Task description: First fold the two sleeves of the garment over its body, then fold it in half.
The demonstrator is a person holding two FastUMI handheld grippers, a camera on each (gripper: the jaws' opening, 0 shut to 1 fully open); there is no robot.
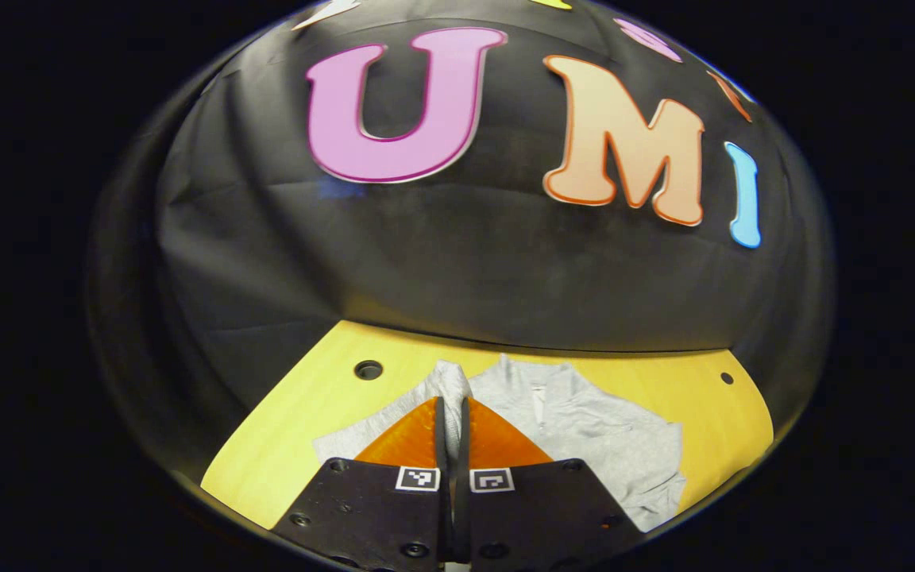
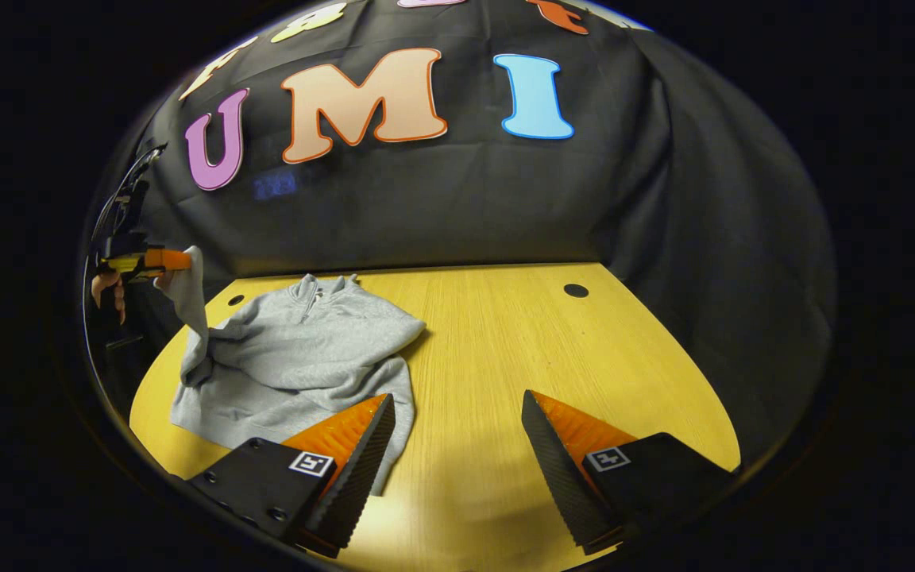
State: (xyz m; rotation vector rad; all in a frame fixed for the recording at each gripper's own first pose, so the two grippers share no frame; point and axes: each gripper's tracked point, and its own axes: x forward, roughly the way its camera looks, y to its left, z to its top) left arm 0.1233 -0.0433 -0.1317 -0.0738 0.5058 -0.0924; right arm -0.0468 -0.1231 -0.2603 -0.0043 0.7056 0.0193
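Toward the left edge of the table point(image 2: 505, 342), as the right gripper view shows it, the grey garment point(image 2: 299, 357) lies collar-end to the back edge and hem to the front, its long axis running back to front. One sleeve point(image 2: 187, 298) is lifted off the wood, hanging from the left gripper point(image 2: 162, 260) up beside the booth wall, with fingers of a hand point(image 2: 108, 292) just under it. That gripper's jaws are pressed together in its own view point(image 1: 451, 417), and cloth sits right at the tips; from the other camera I judge both fingers pinch the sleeve (the nip itself is small there).

The right gripper point(image 2: 457, 413) hovers over bare wood near the front edge with its jaws wide apart and nothing between them. The garment's hem corner lies just beside its left finger, the body up and to the left of it.

So the left gripper is the nearer hand, and its coming move, as I read it, is to carry the raised sleeve across the garment's axis, away from the left edge and onto the chest. The other sleeve looks already bunched over the body, though I cannot be sure.
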